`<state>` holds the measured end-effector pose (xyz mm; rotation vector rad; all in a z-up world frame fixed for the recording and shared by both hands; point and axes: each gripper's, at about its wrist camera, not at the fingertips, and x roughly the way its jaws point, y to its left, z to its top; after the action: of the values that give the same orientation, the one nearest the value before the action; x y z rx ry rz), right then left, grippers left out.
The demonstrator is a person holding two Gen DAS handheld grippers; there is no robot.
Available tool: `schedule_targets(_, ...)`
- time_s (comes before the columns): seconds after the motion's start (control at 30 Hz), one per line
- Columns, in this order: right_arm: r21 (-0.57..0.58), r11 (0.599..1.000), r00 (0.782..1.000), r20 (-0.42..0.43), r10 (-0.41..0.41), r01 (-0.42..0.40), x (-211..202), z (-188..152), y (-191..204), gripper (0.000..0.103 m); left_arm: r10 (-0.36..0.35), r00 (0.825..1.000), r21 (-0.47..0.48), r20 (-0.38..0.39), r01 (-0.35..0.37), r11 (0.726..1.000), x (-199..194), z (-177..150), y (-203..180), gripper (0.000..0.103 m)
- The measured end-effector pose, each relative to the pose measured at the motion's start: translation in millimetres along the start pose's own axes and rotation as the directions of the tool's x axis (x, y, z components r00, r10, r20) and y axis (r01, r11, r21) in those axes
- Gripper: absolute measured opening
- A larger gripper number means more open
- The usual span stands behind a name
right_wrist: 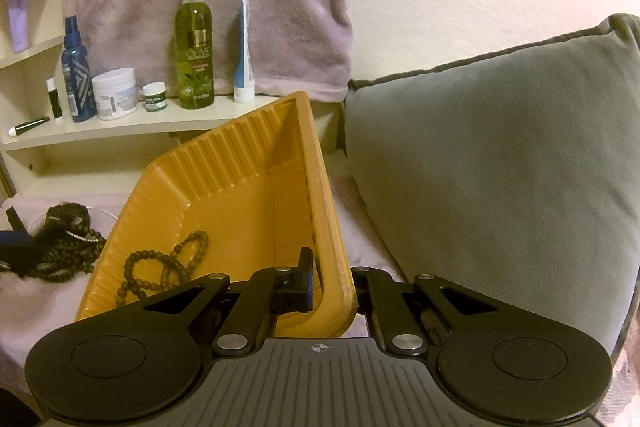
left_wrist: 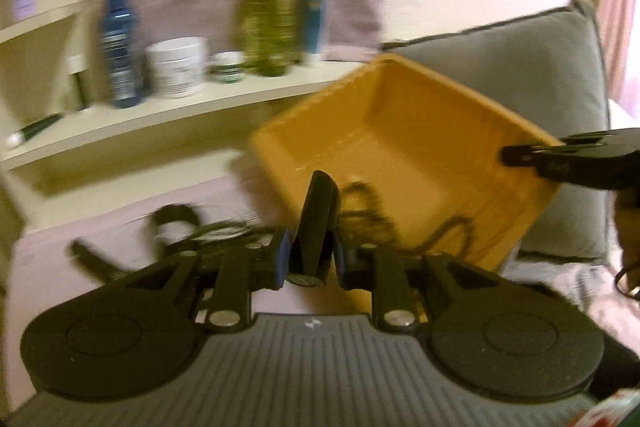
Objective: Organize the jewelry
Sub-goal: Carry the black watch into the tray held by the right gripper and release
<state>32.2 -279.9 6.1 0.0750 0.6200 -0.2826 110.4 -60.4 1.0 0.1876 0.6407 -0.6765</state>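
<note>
Inside, yellow tray (right_wrist: 240,187) tilted, dark bead necklace (right_wrist: 160,267) pooled low

— What carries it all?

— A bed under a pale pink fleece cover (right_wrist: 48,291). A heap of dark bead strands (right_wrist: 64,255) lies on it near the left edge, and a grey cushion (right_wrist: 492,155) stands at the right.

— And behind?

— A cream shelf (right_wrist: 120,131) along the far edge: blue bottle (right_wrist: 76,75), white jar (right_wrist: 115,93), small green-lidded jar (right_wrist: 155,97), olive spray bottle (right_wrist: 195,39), a tube (right_wrist: 28,126) lying flat.
</note>
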Motion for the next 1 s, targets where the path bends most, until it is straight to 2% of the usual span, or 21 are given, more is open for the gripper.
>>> schedule_targets(0.2,0.004,1.0,1.0,-0.004,0.0,0.0,1.3,0.2,-0.4,0.007,-0.084,0.996,0.019,-0.01,0.084,0.996,25.5,9.7,-28.9,0.021)
schedule_targets(0.5,0.008,1.0,1.0,-0.006,0.0,0.0,2.5,-2.3,-1.9,0.007,-0.122,0.992,0.067,-0.021,0.123,0.99,45.1,13.5,-42.5,0.021)
schedule_targets(0.6,0.009,1.0,1.0,-0.007,0.0,0.001,2.9,-2.5,-3.0,0.007,-0.124,0.992,0.057,-0.011,0.125,0.991,43.5,12.7,-40.7,0.026)
schedule_targets(0.8,0.009,1.0,1.0,-0.006,0.0,0.0,2.8,-2.8,-3.5,0.007,-0.046,0.998,0.027,0.035,0.045,0.999,25.0,12.9,-24.5,0.026)
schedule_targets(1.0,0.006,1.0,1.0,-0.005,0.001,-0.001,3.0,-3.3,-3.5,0.007,0.102,0.993,-0.018,0.059,-0.101,0.995,-6.2,3.2,13.4,0.026)
